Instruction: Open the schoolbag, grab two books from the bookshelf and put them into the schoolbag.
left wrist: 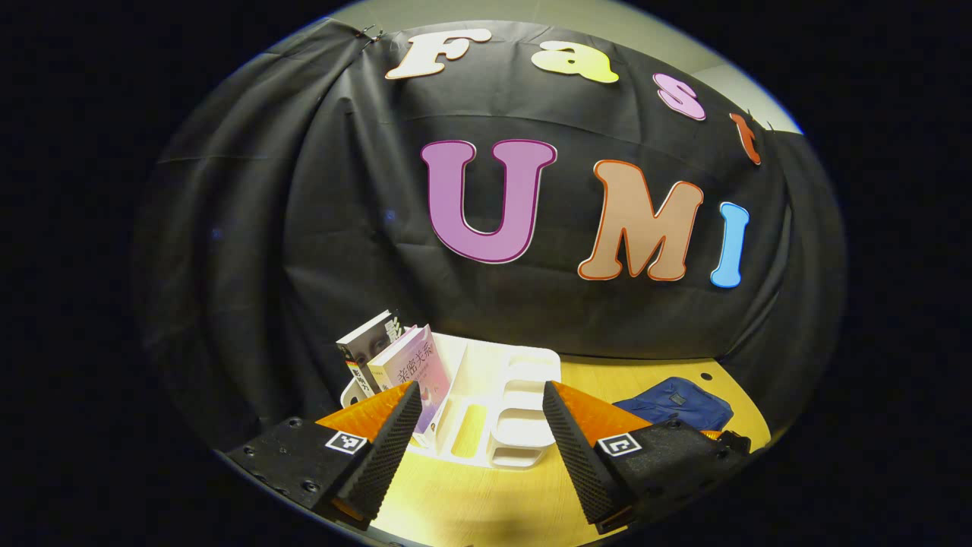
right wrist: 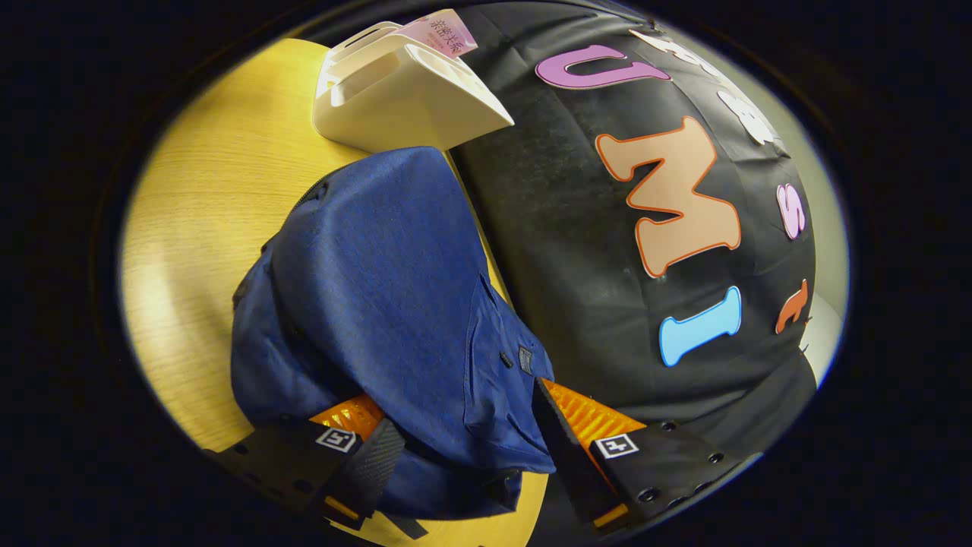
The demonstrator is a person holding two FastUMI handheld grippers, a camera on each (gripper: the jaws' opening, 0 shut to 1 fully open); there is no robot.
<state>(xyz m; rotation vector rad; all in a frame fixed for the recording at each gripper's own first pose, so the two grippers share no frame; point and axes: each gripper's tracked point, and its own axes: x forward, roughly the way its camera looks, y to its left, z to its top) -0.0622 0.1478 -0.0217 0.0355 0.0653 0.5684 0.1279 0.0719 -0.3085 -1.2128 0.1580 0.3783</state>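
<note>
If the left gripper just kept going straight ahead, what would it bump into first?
Probably the white bookshelf, which sits between the open left gripper fingers; the pink book stands just left of that line. Depth is hard to judge.

Blue schoolbag [right wrist: 380, 304] beside shelved books [left wrist: 402, 365]

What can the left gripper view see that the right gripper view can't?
The left gripper view alone shows a dark-covered book and the bookshelf's open slots. The right gripper view alone shows the schoolbag close up, lying between the right gripper's spread fingers. Both share the white bookshelf, the pink book, the blue schoolbag and the wooden table.
</note>
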